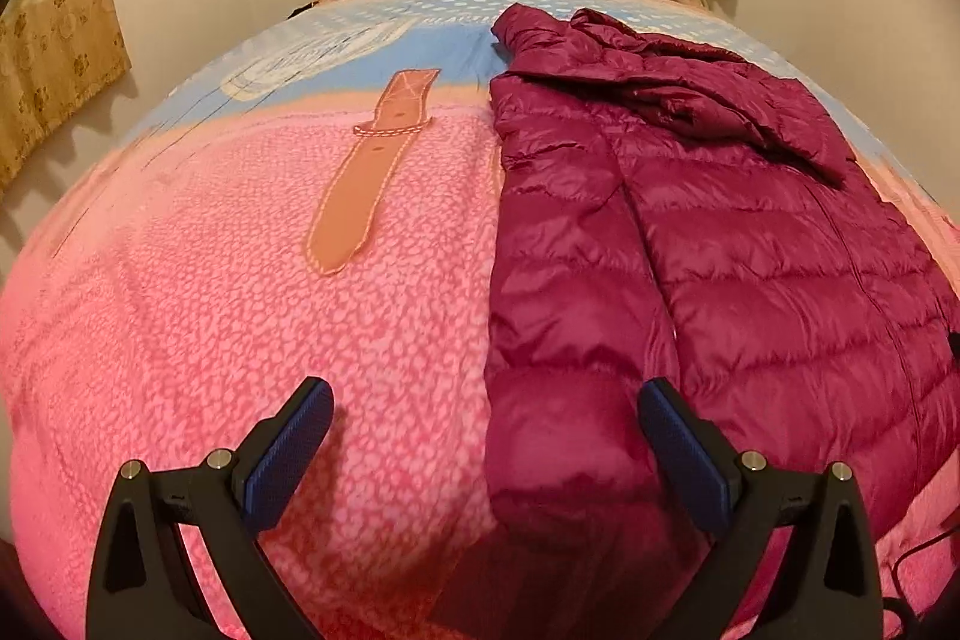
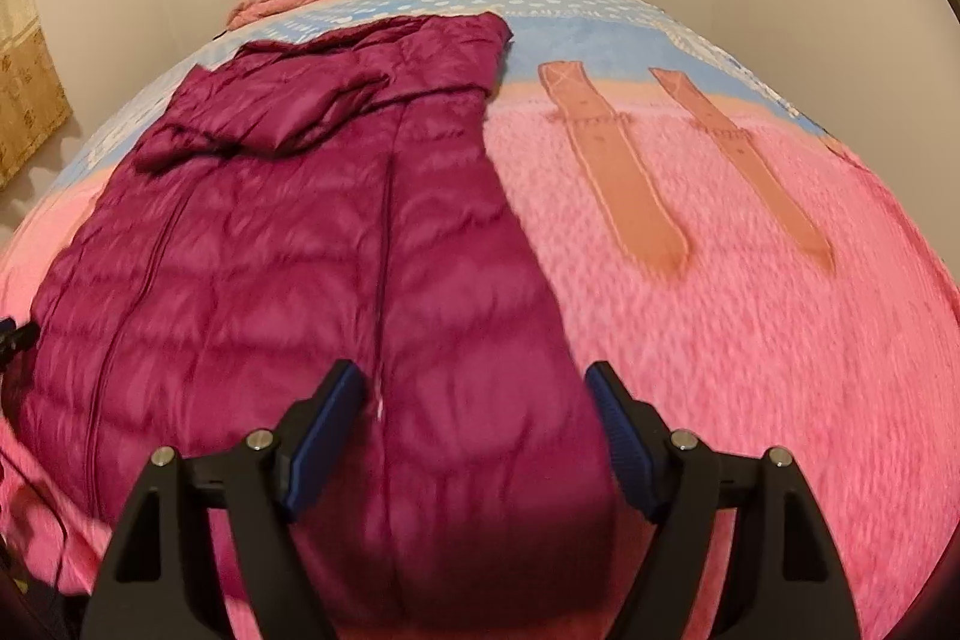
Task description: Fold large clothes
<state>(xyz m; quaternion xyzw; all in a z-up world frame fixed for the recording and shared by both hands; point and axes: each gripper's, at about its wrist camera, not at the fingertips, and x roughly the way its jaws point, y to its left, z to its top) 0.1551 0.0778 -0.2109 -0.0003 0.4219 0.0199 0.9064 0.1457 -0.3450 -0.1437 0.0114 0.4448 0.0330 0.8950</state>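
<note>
The quilted magenta down jacket (image 1: 720,220) lay lengthwise on the pink patterned bedspread (image 1: 240,310), filling the right of the left wrist view, sleeves apparently folded in over its body and hood crumpled toward the top. The lengthwise folds looked left to do. The left gripper (image 1: 486,403) and right gripper (image 2: 474,382) hung over its near hem, both spread wide and empty.

The left tool (image 1: 483,403) has black angular plastic arms, each with two round silver screw heads, and ribbed blue pads (image 1: 291,451) lining its fingers. The right tool (image 2: 477,388) looks identical.
</note>
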